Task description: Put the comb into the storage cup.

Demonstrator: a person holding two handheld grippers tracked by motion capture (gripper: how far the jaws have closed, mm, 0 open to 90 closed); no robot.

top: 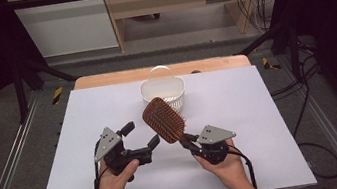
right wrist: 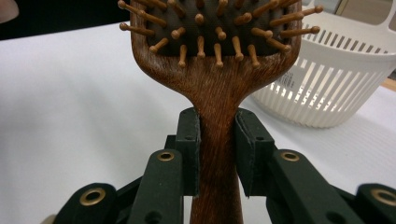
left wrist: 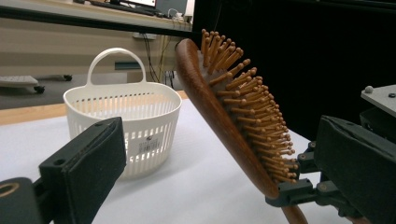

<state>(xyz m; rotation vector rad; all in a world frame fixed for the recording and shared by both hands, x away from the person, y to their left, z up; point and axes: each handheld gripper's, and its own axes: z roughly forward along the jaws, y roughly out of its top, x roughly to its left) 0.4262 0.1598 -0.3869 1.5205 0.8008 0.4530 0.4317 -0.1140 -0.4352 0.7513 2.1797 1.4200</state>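
A wooden paddle hairbrush (top: 163, 119) is held up over the white table, head tilted toward the far left and bristles facing up. My right gripper (top: 189, 143) is shut on its handle. In the right gripper view both pads (right wrist: 189, 140) press the handle's neck just below the brush head (right wrist: 210, 56). My left gripper (top: 140, 134) hovers open just left of the brush, nothing between its fingers. In the left gripper view the brush (left wrist: 219, 107) stands between and beyond the wide-apart jaws. A white slotted basket (top: 163, 94) with a handle sits behind the brush.
The white board (top: 260, 111) covers the table, with a wooden strip (top: 103, 80) along its far edge. Black frame posts stand at both sides. Cables lie on the floor at the right (top: 309, 103).
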